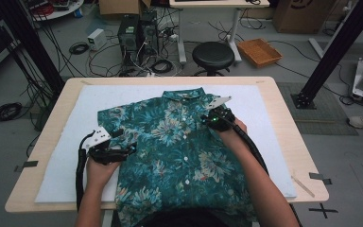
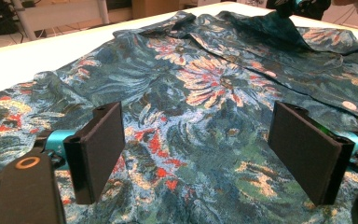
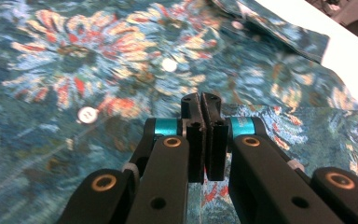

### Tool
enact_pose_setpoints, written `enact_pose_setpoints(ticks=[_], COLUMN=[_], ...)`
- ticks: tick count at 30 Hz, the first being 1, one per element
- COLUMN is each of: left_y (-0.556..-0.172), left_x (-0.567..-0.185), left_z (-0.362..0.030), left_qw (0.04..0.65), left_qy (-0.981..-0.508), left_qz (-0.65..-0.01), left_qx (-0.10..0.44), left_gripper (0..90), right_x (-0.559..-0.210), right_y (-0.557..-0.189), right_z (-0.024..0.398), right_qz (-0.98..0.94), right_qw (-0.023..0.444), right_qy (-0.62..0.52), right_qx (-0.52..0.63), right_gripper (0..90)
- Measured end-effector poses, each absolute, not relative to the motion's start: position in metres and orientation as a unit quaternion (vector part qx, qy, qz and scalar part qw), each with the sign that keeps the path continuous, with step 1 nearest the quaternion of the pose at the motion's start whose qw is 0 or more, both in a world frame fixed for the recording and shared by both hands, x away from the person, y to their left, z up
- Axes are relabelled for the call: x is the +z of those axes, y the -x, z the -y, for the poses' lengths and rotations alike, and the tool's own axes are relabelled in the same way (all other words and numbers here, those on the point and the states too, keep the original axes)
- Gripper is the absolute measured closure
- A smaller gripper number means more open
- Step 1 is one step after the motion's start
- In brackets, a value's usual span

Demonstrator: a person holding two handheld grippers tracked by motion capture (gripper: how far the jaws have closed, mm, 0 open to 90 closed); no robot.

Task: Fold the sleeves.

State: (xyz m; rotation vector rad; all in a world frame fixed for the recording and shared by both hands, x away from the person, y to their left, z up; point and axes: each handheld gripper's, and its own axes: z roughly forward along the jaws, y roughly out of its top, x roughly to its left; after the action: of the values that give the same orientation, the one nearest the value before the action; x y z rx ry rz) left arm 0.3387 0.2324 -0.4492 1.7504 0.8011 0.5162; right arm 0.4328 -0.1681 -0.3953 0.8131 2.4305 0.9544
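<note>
One shirt (image 1: 179, 151) lies buttoned and face up on the table (image 1: 274, 94) — a woven, slightly nubbly cloth in teal, printed with large pale-blue, cream and red flowers. Its collar points away from the person and its hem hangs over the near edge. Under it is one white, felt-like rectangular pad (image 1: 66, 161) that covers most of the pale wooden tabletop.

The left gripper (image 2: 196, 154) has its two flat, rectangular, matte black jaws spread wide, released, with nothing pinched; the cloth of the shirt's left side passes under and between them, flat apart from soft ripples just beyond the fingers. In the high view this gripper (image 1: 123, 152) sits at the shirt's left edge, near the short sleeve.

The right gripper (image 3: 204, 140) is clenched: its two jaws stand pressed together, and a fold of the printed cloth appears to be caught between them, since the sleeve's edge is raised into a ridge at the tips. From above, this gripper (image 1: 216, 118) is at the shirt's right shoulder, just beside the collar. Past its fingers, two round white buttons (image 3: 87, 114) sit along the placket, and a third, blurred, lies farther off.

Four small buttons can be counted down the front in the high view. Two black cables trail back along the person's forearms.
</note>
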Motion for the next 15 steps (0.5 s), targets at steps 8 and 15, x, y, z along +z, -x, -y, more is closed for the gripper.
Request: enact_pose_setpoints(ticks=[8, 15], left_y=[-0.339, -0.339], left_x=[-0.449, -0.449], left_z=[-0.233, -0.233], left_qw=[0.543, 0.543], left_qy=[-0.738, -0.737], left_qz=[-0.337, -0.338], left_qx=[0.218, 0.218], left_gripper=[18.7, 18.7], right_x=[-0.388, -0.385], right_y=[-0.426, -0.423], right_z=[0.171, 0.223], right_qz=[-0.863, -0.829], right_qw=[0.194, 0.208], right_qy=[-0.286, -0.339], right_qx=[0.369, 0.394], right_gripper=[72.6, 59.8])
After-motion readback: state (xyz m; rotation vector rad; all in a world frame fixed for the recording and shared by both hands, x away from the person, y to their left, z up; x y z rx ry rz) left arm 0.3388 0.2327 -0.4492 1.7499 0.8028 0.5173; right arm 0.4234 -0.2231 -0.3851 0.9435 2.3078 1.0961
